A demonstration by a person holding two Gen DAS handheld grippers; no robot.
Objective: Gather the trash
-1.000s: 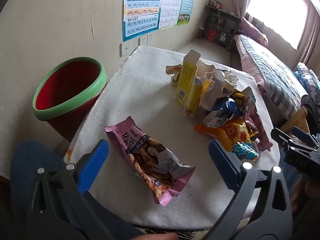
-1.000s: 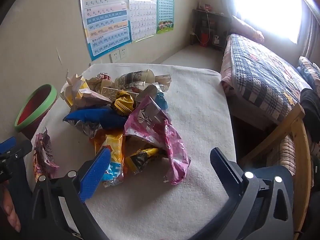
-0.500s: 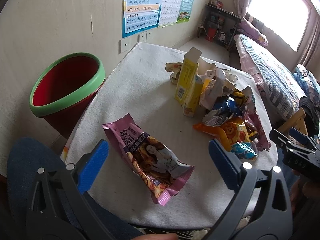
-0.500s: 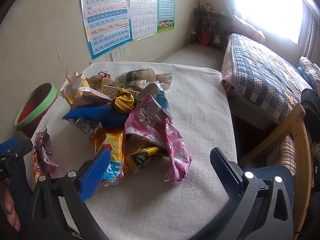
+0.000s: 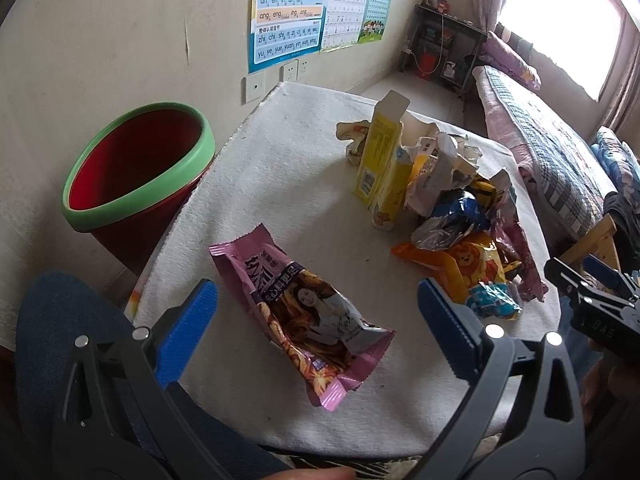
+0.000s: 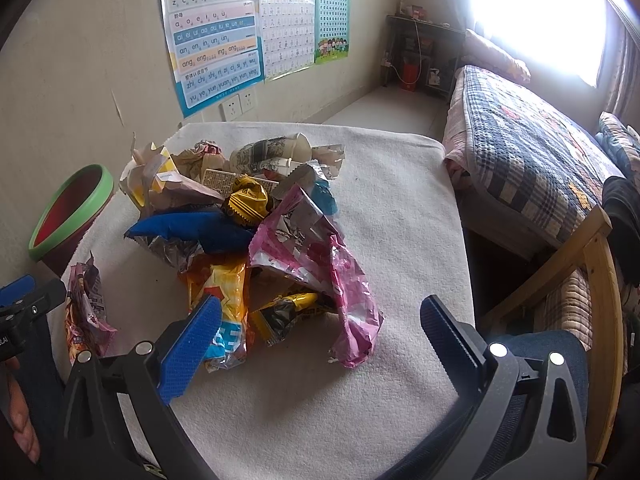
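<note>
While nothing has yet gone into the bin [image 5: 136,172], the desk [image 5: 288,168] carries all the trash under its pale cloth. Largest after that is the bin itself, red with a green rim, standing off the desk's left edge against the wall; as far as its inside shows, it looks empty. A heap [image 6: 240,224] of wrappers, a yellow carton [image 5: 380,160] and crumpled paper sits toward the desk's middle and right, well apart from the bin. One pink snack bag [image 5: 304,312] lies alone on the near left part of the desk, between the heap and the bin.

That bag is what the coming move likely turns on. It lies directly ahead of the left tool [image 5: 316,320], framed between its blue pads, with its long axis running diagonally from far-left to near-right, so the jaws cross it at a slant rather than squarely. A slight turn of the wrist would probably suit a pinch across its narrow width. The left tool is plainly the nearer, and the bin is on its side too.

Both tools are spread wide and hold nothing. The right tool [image 6: 316,332] faces the heap, with the orange wrapper [image 6: 220,296] and a crumpled pink one [image 6: 320,264] closest ahead of it.
</note>
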